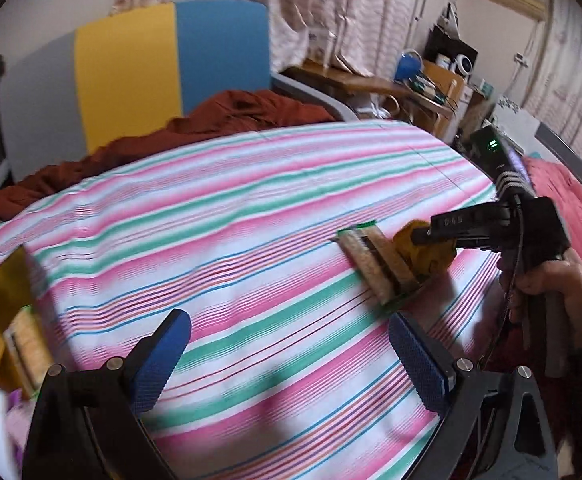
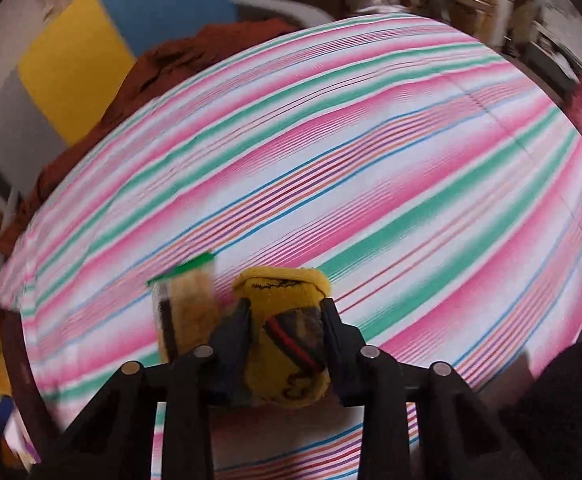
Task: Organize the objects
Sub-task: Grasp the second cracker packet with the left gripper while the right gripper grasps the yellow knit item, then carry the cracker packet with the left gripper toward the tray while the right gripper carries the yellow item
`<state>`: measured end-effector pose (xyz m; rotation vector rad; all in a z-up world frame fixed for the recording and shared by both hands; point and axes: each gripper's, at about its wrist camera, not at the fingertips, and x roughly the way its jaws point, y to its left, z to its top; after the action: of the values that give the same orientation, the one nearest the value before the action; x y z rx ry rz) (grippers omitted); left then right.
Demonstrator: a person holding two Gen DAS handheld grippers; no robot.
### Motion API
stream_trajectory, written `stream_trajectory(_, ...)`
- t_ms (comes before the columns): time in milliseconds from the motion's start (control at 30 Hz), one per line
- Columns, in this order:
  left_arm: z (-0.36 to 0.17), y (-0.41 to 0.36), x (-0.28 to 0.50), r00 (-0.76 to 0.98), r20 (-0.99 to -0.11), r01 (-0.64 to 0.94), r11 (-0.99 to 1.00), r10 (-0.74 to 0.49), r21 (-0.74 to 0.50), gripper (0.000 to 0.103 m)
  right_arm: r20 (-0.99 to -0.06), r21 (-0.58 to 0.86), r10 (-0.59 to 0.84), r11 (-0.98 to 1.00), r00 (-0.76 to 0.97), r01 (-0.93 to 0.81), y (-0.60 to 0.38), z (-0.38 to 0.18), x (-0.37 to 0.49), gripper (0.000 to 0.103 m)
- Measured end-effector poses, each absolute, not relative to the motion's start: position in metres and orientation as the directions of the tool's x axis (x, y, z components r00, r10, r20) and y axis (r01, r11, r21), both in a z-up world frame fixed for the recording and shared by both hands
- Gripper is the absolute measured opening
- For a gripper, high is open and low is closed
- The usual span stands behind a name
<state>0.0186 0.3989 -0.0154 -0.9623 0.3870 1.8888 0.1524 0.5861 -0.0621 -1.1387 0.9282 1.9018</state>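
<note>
Got my right gripper clenched on the yellow sock bundle, right beside the snack pack on the striped sheet. Left gripper hangs released, nothing in it. Next I'd guess lift it clear without dragging the pack.

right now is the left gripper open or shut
Open. In the left wrist view the left gripper has its blue pads spread wide apart, with only the striped bedsheet between them.

Rolled sock lies on the striped bed cover, between the right tongs. Snack packet just left of it. Rumpled blanket behind, at the far edge. Left tongs nearer.
</note>
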Motion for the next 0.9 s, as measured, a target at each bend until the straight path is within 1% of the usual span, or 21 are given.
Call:
stream_trajectory(67,-0.023,0.417,0.02,-0.226,-0.772,-0.863,-0.489,0.594,-0.124,0.098,-0.897,0.219,0.257,-0.446,-0.359,-0.868,0.589,-0.056,0.162,0.031)
stream_trajectory(133,-0.032,0.44,0.021,-0.189,-0.79,-0.871,-0.471,0.584,-0.139,0.091,-0.88,0.228,0.296,-0.423,-0.371,-0.877,0.59,-0.05,0.168,0.031)
stream_trajectory(267,-0.05,0.488,0.026,-0.131,-0.818,-0.886,-0.436,0.561,-0.157,0.091,-0.849,0.252,0.344,-0.405,-0.402,-0.879,0.59,-0.041,0.177,0.031)
stream_trajectory(433,-0.069,0.532,0.031,-0.112,-0.841,-0.892,-0.426,0.53,-0.15,0.091,-0.841,0.295,0.319,-0.408,-0.437,-0.864,0.593,-0.041,0.182,0.031)
stream_trajectory(567,-0.089,0.561,0.031,-0.111,-0.874,-0.891,-0.436,0.474,-0.123,0.092,-0.834,0.306,0.328,-0.395,-0.444,-0.866,0.602,-0.039,0.19,0.031)
stream_trajectory(633,-0.099,0.57,0.034,-0.13,-0.881,-0.895,-0.437,0.455,-0.093,0.09,-0.838,0.311,0.315,-0.396,-0.446,-0.864,0.602,-0.041,0.188,0.031)
stream_trajectory(667,-0.1,0.571,0.038,-0.167,-0.873,-0.903,-0.427,0.459,-0.051,0.088,-0.838,0.312,0.311,-0.4,-0.448,-0.862,0.601,-0.042,0.184,0.031)
stream_trajectory(700,-0.099,0.569,0.043,-0.181,-0.861,-0.911,-0.411,0.476,-0.035,0.079,-0.84,0.31,0.305,-0.41,-0.449,-0.858,0.601,-0.043,0.182,0.031)
stream_trajectory(733,-0.097,0.564,0.045,-0.172,-0.848,-0.915,-0.4,0.501,-0.051,0.07,-0.841,0.31,0.299,-0.417,-0.452,-0.854,0.601,-0.043,0.179,0.031)
stream_trajectory(767,-0.094,0.558,0.045,-0.18,-0.84,-0.918,-0.395,0.511,-0.044,0.052,-0.841,0.312,0.293,-0.424,-0.455,-0.85,0.6,-0.044,0.178,0.031)
stream_trajectory(800,-0.093,0.553,0.044,-0.18,-0.837,-0.919,-0.392,0.516,-0.044,0.046,-0.839,0.32,0.282,-0.437,-0.466,-0.841,0.599,-0.043,0.177,0.031)
stream_trajectory(900,-0.092,0.527,0.034,-0.188,-0.832,-0.91,-0.411,0.522,-0.052,0.045,-0.837,0.325,0.247,-0.495,-0.489,-0.806,0.591,-0.043,0.167,0.031)
